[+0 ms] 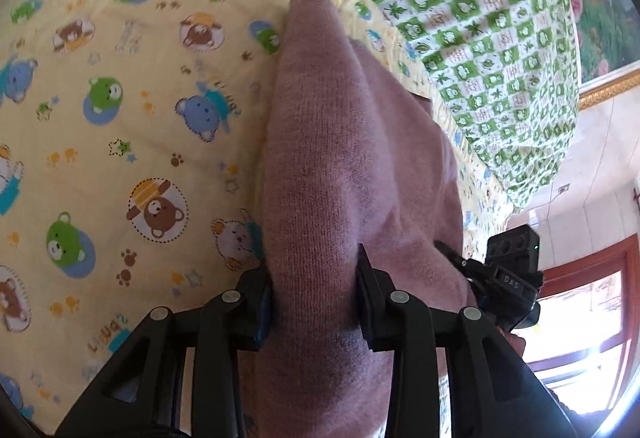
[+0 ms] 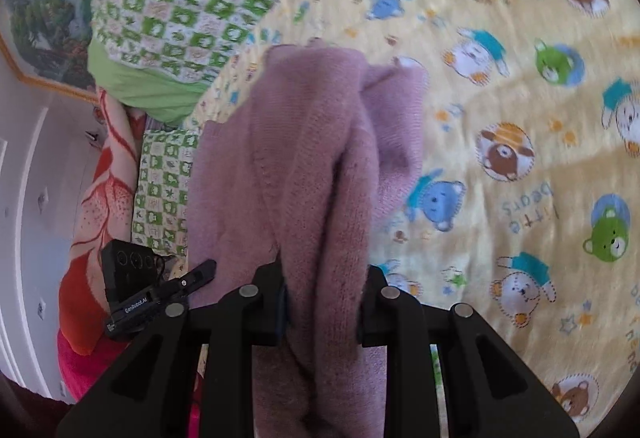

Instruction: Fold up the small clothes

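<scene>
Left wrist: our left gripper (image 1: 316, 298) clamps the sweater (image 1: 340, 166).
Right wrist: our right gripper (image 2: 324, 306) clamps it too.
Progress: we judge folding unfinished; sweater lifted above bedsheet (image 1: 120, 118).

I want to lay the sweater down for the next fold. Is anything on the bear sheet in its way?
Nothing visible. Both the left tool and right tool grip the pink sweater above the bear sheet. The green quilt lies off to the side, at the sheet's edge.
</scene>
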The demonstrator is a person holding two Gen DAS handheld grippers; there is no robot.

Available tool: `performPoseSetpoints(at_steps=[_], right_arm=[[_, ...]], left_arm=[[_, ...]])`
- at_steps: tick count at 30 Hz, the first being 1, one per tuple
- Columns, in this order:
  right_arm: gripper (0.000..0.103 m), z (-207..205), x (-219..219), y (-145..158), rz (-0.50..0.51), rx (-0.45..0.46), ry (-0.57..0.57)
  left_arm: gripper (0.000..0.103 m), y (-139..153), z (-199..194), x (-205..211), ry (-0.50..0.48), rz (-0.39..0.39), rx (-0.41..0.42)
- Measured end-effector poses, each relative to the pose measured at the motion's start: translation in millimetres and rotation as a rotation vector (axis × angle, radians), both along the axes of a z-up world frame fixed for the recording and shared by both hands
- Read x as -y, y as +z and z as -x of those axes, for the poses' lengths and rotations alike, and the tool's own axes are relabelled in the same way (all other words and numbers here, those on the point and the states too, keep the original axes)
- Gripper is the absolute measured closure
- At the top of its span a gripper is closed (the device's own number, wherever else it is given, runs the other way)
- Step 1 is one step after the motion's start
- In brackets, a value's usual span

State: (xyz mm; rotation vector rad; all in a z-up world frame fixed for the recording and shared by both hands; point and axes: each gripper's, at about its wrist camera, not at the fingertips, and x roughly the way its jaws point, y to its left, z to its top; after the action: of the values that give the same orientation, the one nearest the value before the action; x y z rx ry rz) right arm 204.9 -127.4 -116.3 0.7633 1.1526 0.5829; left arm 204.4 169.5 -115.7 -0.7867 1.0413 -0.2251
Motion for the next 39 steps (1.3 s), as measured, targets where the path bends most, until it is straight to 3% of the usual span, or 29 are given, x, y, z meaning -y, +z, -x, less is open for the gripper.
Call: performPoseSetpoints(at_steps=[5, 8, 11, 18, 22, 26, 32, 39], right_arm=[[0.076, -5, 1, -6, 0.024, -0.007, 0.007], [0.069, -4, -1, 3, 0.061, -0.009, 0.010], [0.065, 2, 1, 18, 0.127, 0.008, 0.005], [0.064, 42, 20, 52, 0.210, 0.068, -0.026], [0.062, 68, 16, 58, 0.221, 0.064, -0.009], [0.062, 85, 7, 66, 0.307, 0.121, -0.034], [0.062, 69, -2, 69, 0.226, 0.132, -0.022], [0.062, 37, 3, 31, 0.100, -0.019, -0.070]], left_arm=[[0.061, 1, -2, 0, -0.019, -0.039, -0.015], [0.056, 10, 0, 3, -0.021, -0.076, -0.031], [0.057, 22, 10, 2, -0.019, -0.111, -0.025], [0.052, 39, 51, 1, -0.049, -0.187, -0.027], [0.052, 35, 72, 4, -0.079, -0.196, -0.048], [0.052, 28, 86, 9, -0.100, -0.209, -0.069], [0.052, 23, 94, 17, -0.131, -0.218, -0.077], [0.052, 13, 94, 20, -0.146, -0.221, -0.105]])
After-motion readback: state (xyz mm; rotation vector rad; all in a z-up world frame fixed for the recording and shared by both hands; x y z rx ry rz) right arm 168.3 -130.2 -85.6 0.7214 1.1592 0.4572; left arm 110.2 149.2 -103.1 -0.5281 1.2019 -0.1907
